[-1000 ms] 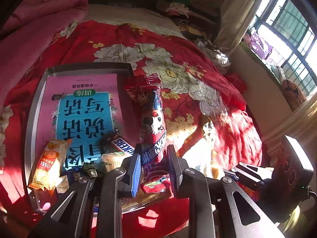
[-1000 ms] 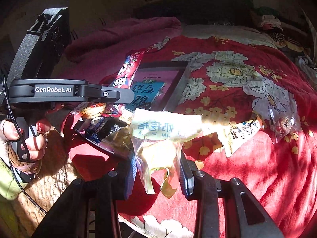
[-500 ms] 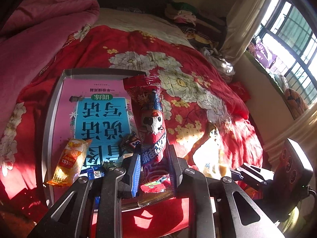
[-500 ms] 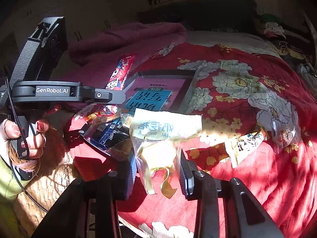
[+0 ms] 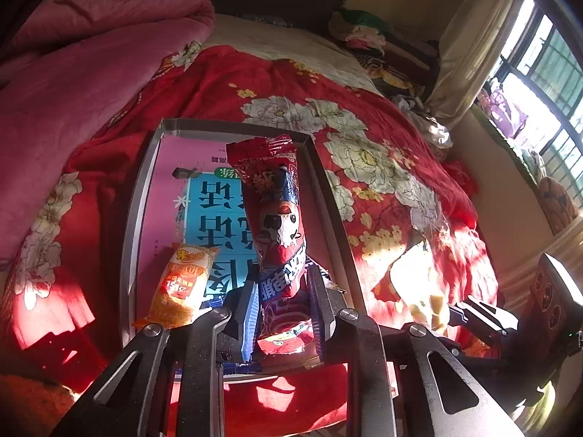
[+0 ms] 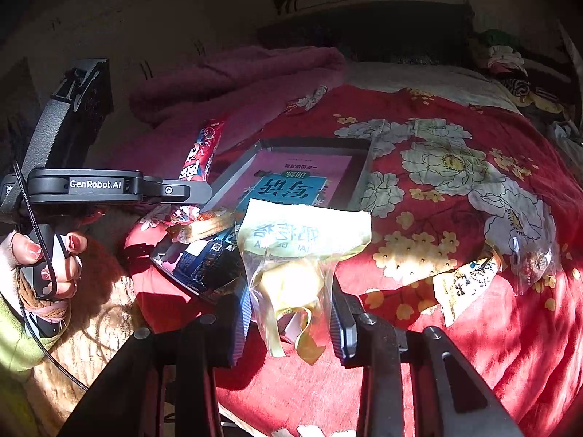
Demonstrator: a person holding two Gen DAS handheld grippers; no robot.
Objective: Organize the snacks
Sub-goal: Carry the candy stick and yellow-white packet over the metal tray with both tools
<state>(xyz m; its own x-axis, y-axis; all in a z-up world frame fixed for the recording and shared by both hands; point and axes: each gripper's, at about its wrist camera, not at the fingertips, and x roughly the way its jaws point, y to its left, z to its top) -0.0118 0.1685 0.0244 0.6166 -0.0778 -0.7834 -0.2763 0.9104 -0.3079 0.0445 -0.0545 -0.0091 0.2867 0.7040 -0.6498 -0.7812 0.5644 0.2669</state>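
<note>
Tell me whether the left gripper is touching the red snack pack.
Touching. The left wrist view shows the left gripper with both fingers pressed against the red snack pack, which stands up between them.

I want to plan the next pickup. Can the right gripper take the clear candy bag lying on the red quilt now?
Probably not yet: the right gripper is shut on a yellow snack packet. The path to the clear candy bag looks free.

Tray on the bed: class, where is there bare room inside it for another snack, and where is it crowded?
Free: the tray's far half, between its back rim and the orange snack packet. Crowded: the near end, where packets pile up.
</note>
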